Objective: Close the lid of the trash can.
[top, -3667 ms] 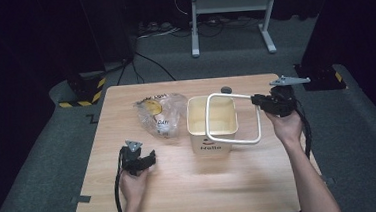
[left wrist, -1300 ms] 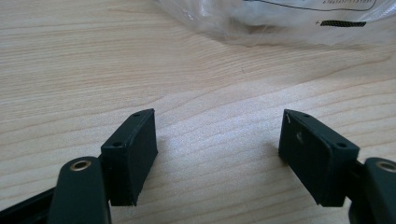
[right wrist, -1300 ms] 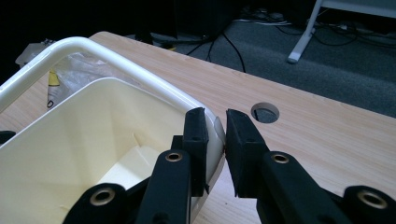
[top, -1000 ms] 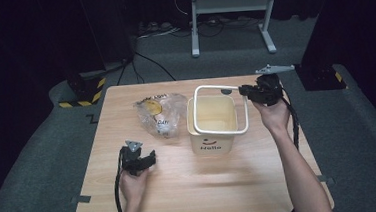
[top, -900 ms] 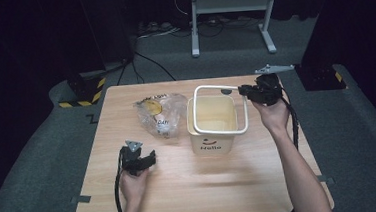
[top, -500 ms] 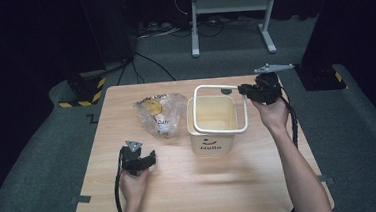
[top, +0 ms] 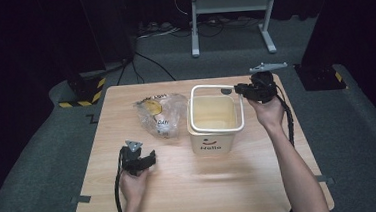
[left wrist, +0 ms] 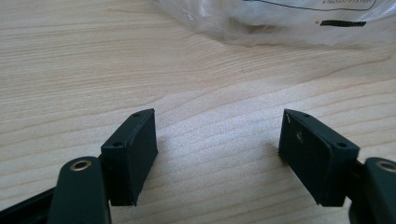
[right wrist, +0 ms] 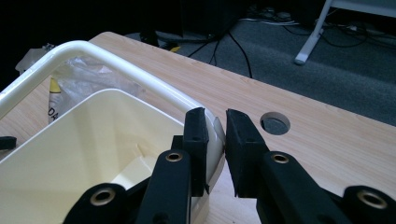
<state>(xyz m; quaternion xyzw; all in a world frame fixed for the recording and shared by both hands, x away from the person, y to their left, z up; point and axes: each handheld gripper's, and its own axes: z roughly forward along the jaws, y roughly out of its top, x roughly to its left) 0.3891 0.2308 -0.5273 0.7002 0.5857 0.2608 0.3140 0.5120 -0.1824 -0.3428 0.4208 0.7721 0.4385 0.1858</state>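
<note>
Bin (top: pixel 212 129), cream, upright at worktop (top: pixel 261 181) centre, white handle (right wrist: pixel 116 65) raised over its rim | right hand-held gripper (right wrist: pixel 215 135) clamped on the handle at the bin's far right corner | left hand-held gripper (left wrist: pixel 217 149) released, jaws wide, resting on bare wood | plastic bag (top: pixel 159 115) just left of bin.

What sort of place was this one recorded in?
Probably a studio or lab set up for recording, not a home: a lone wooden table stands on grey carpet against dark surroundings, with loose cables on the floor, a metal stand's feet behind, and hazard-striped tape beside the table.
</note>
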